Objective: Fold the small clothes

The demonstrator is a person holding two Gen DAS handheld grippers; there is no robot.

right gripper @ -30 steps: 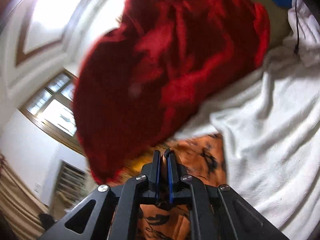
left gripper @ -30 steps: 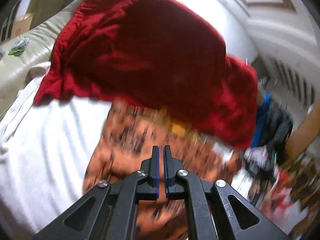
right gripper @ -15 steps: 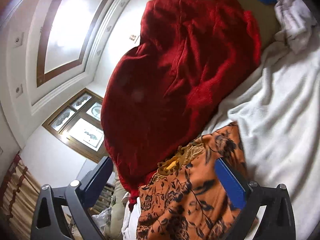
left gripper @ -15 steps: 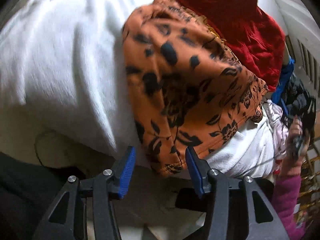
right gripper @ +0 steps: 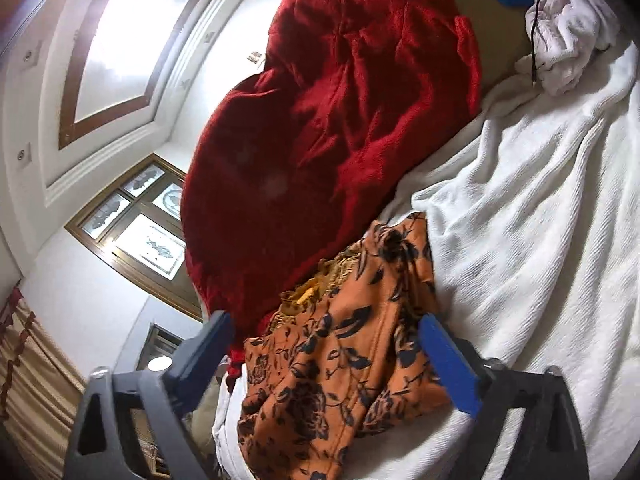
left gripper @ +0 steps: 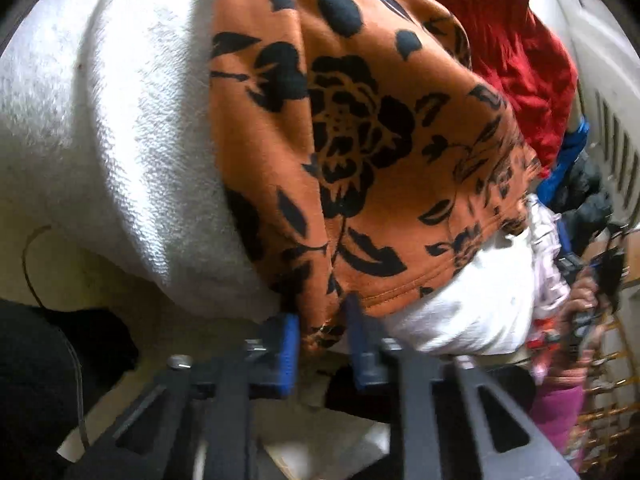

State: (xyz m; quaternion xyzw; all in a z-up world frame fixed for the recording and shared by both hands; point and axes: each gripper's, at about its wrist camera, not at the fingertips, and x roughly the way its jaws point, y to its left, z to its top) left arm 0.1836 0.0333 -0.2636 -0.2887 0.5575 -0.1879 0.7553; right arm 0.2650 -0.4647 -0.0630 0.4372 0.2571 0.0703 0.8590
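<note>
White blanket [left gripper: 100, 128] is covering the bed, and the orange top [left gripper: 360, 152] is lying on it, with a red cloth [right gripper: 328, 120] just beyond at the far side. Grabbing the top to fold it looks like the step now. The left gripper [left gripper: 320, 336] is closing on the near hem, its jaws nearly together with the corner between them. The right gripper [right gripper: 324, 344] is spread wide and closing, with the top between its fingers, not pinching yet. Next it needs to nip its own edge.

Orange black-floral garment [left gripper: 360, 152] rumpled on white blanket, near hem corner hanging off edge.
</note>
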